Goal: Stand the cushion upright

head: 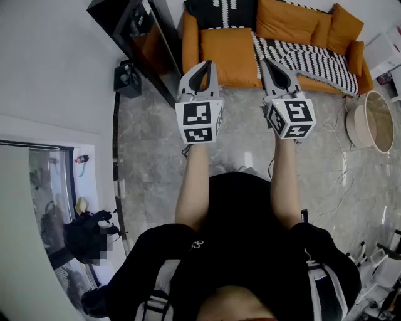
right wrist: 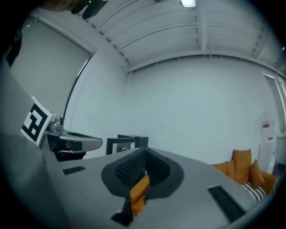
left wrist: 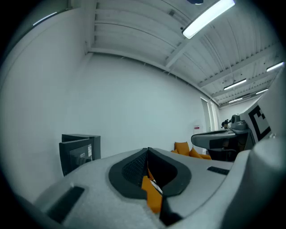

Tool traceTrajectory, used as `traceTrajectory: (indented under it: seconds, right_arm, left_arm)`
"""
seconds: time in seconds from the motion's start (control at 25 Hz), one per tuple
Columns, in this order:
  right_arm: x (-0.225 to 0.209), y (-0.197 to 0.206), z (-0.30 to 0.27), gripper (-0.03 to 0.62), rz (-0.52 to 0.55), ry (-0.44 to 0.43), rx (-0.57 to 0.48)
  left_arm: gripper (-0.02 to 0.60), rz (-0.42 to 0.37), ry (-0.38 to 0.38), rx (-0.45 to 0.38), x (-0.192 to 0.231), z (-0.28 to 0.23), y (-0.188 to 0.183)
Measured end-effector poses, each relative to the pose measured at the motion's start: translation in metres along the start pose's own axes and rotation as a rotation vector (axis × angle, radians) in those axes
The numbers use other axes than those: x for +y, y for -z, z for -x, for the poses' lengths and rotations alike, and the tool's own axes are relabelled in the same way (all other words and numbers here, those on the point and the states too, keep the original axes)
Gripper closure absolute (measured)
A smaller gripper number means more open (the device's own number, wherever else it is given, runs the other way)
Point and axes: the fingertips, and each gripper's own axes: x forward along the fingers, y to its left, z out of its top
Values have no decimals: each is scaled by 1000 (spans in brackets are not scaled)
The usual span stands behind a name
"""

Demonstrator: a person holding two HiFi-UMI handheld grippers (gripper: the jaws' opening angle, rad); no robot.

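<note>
An orange sofa point(head: 191, 37) stands across the top of the head view. A large orange cushion point(head: 232, 53) lies flat on its seat, beside a striped blanket point(head: 313, 59). More orange cushions point(head: 285, 22) and a black-and-white one point(head: 222, 12) lean against the back. My left gripper point(head: 205, 64) is held level and shut, empty, its tips just before the sofa's front edge. My right gripper point(head: 269, 63) is likewise level, shut and empty, near the blanket's edge. In the left gripper view the closed jaws point(left wrist: 147, 154) show orange behind them; the same in the right gripper view point(right wrist: 144, 154).
A black cabinet point(head: 141, 37) stands left of the sofa, with a small black stand point(head: 127, 78) before it. A round beige tub point(head: 369, 122) sits at the right, with white cables point(head: 341, 175) on the marble floor. A black bag point(head: 91, 235) lies at the lower left.
</note>
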Motion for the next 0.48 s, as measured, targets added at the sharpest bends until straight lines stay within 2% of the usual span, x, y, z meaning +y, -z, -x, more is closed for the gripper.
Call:
traceTrajectory:
  seconds: [0.2, 0.48]
  right_arm:
    - [2, 2, -6, 582, -7, 4, 0]
    - [-11, 0, -5, 582, -52, 90, -31]
  left_arm:
    - [571, 1, 1, 2, 6, -1, 2]
    - [572, 26, -23, 17, 28, 4, 11]
